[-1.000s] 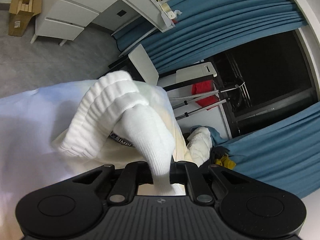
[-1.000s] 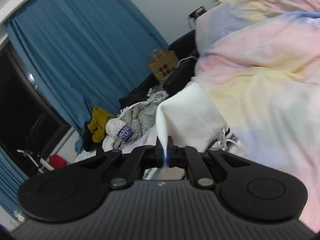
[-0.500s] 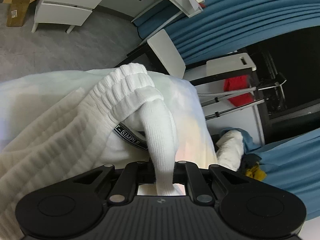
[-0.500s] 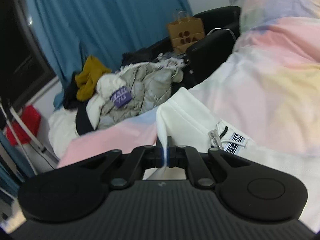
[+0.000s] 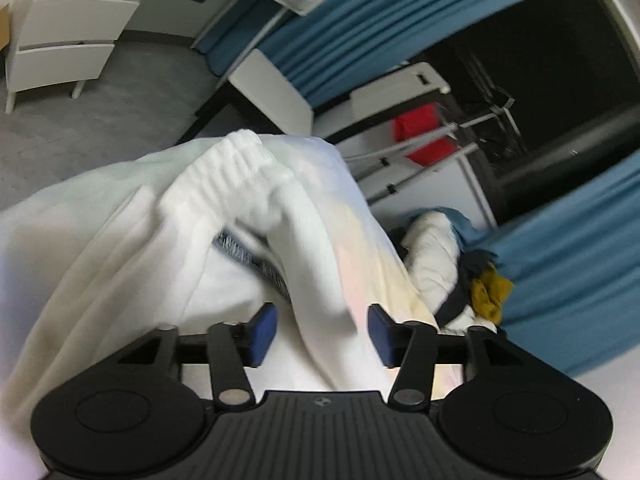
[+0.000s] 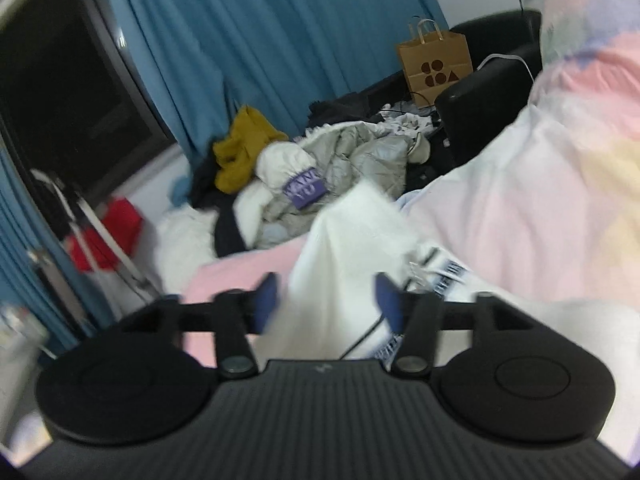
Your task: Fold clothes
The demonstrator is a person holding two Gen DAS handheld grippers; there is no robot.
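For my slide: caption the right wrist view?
Right tongs open around white garment on pastel bedding.

The white ribbed knit garment (image 5: 240, 184) looks like soft matt cloth, its cuff thick and corrugated, with a woven dark band (image 5: 256, 260) inside. The left tongs (image 5: 319, 334) are matt black plastic, finely ridged on the body, with smooth blue pads (image 5: 262, 330) and dull metal rivets (image 5: 236, 396). The right tongs (image 6: 326, 306) have the same finish. The pastel pink-and-yellow bedspread (image 6: 540, 208) is smooth matt fabric. A grey quilted jacket (image 6: 360, 160) has a slight sheen. The brown paper bag (image 6: 436, 64) is matt kraft paper. The blue pleated curtains (image 6: 260, 40) are matt cloth. The white drawer unit (image 5: 68, 36) looks smooth and painted; the grey floor (image 5: 100, 120) is dull.
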